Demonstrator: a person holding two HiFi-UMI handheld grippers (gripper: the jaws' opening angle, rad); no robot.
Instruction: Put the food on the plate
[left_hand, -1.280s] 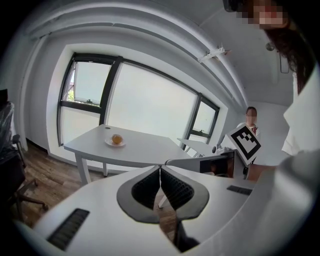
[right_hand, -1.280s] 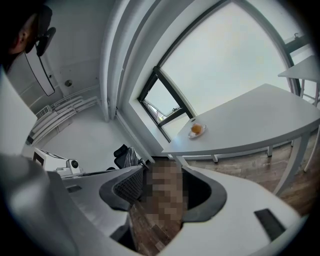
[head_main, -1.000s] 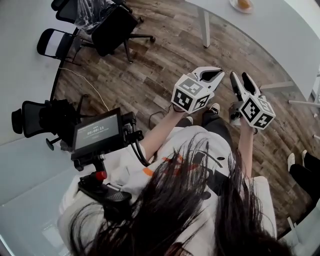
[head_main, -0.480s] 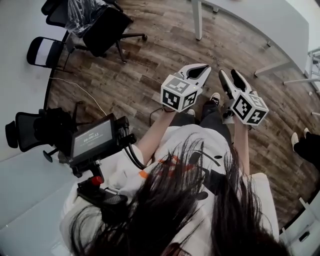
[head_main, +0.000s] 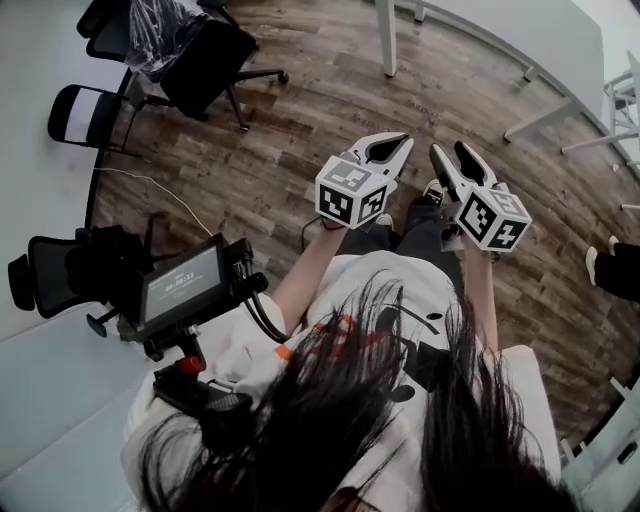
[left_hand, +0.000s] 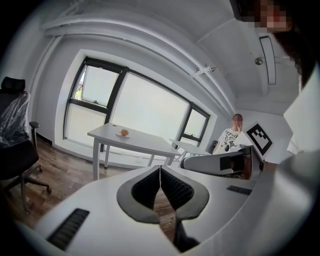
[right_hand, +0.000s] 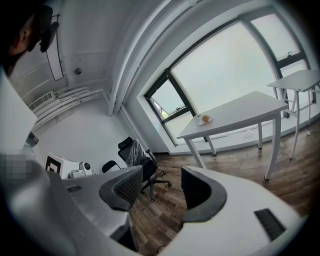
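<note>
Orange and roundish, the food (left_hand: 124, 132) is seen as a small speck on a white table (left_hand: 142, 141) by a large window (left_hand: 145, 107). It is resting on what appears to be a small plate (left_hand: 120, 134), and it is too small for any long axis to be made out. The table is set well apart from both grippers, across an open stretch of wood floor (head_main: 300, 110). In the left gripper view the food is placed above and to the left of the jaw line. In the right gripper view the food (right_hand: 204, 118) is placed above and to the right. It is not shown in the head view, where only table legs (head_main: 387, 40) are caught at the top edge.

The left gripper (head_main: 404, 142) is held with its jaws pressed together and nothing between them. The right gripper (head_main: 450, 152) is held with its jaws parted, and only bare floor is seen in the gap. Both are carried side by side in front of the person's body and pointed ahead, so neither can be judged nearer. A long approach toward the table is judged to be needed before any grasp.
</note>
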